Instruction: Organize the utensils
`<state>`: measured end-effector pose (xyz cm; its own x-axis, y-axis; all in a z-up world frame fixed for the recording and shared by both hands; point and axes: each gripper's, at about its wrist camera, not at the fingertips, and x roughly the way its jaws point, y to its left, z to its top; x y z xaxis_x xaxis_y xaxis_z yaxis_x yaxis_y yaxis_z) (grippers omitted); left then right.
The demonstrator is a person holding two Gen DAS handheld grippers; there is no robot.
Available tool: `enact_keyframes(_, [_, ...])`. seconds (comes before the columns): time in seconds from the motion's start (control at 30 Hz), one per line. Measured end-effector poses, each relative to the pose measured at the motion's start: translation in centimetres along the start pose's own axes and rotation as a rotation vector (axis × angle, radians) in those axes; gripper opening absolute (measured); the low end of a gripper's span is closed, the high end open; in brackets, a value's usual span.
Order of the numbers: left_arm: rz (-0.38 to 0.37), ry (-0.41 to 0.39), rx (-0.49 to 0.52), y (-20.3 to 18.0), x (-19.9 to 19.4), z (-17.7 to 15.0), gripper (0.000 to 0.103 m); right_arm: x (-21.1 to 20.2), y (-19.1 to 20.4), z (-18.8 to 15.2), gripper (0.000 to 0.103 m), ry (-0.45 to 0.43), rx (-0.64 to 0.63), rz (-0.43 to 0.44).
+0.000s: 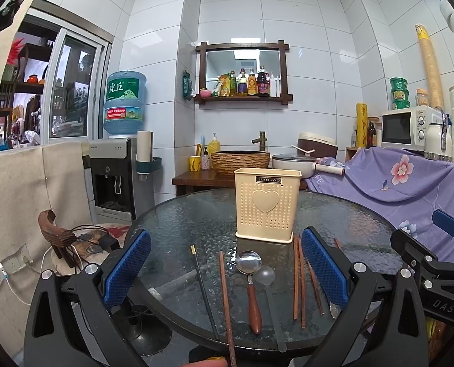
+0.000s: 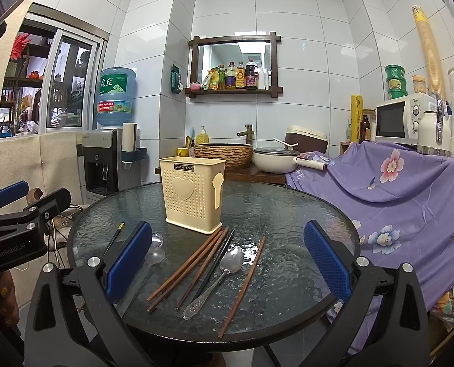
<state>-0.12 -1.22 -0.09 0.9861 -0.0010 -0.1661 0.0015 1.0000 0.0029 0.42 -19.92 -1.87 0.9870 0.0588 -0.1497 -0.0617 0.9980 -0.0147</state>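
A cream perforated utensil holder [image 1: 266,203] [image 2: 193,194] stands upright on the round glass table [image 1: 196,214] [image 2: 288,214]. In front of it lie brown wooden chopsticks [image 1: 226,299] [image 2: 190,266], a black chopstick [image 1: 204,290] [image 2: 214,263], a wooden-handled metal spoon [image 1: 251,281], a clear plastic spoon [image 1: 271,299] [image 2: 153,253] and a silver spoon [image 2: 220,278]. My left gripper [image 1: 225,269] is open and empty above the table's near edge. My right gripper [image 2: 227,270] is open and empty above the chopsticks and silver spoon.
A water dispenser [image 1: 116,171] stands at the left. A basin counter [image 1: 240,162] with a pan [image 2: 275,159] is behind the table. A purple floral cloth [image 2: 395,202] covers furniture at the right, with a microwave [image 1: 407,128] above. A chair [image 1: 58,241] is at the left.
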Motion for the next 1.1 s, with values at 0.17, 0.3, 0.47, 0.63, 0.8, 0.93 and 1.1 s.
enact_keyframes(0.17, [0.0,0.001,0.001,-0.05,0.01,0.0,0.097,0.01,-0.02,0.02,0.098,0.001,0.002,0.0])
enact_keyframes(0.3, [0.001,0.001,0.001,-0.03,0.04,-0.01,0.097,0.03,-0.06,0.09,0.098,0.002,0.001,0.001])
enact_keyframes(0.47, [0.001,0.001,0.001,-0.08,0.03,-0.02,0.097,0.1,0.06,-0.11,0.098,0.003,0.002,0.001])
enact_keyframes(0.63, [0.004,0.001,0.002,-0.17,0.04,-0.06,0.097,0.11,0.1,-0.18,0.098,0.004,0.001,0.001])
enact_keyframes(0.8, [0.003,0.002,0.002,-0.17,-0.02,-0.18,0.097,0.12,0.08,-0.14,0.098,0.003,0.001,0.001])
enact_keyframes(0.93, [0.004,0.003,0.001,-0.18,0.04,-0.15,0.097,0.22,0.13,-0.39,0.098,0.008,0.0,0.0])
enact_keyframes(1.1, [-0.007,0.061,-0.002,-0.05,0.78,-0.74,0.097,0.79,0.09,-0.83,0.098,0.035,0.002,-0.017])
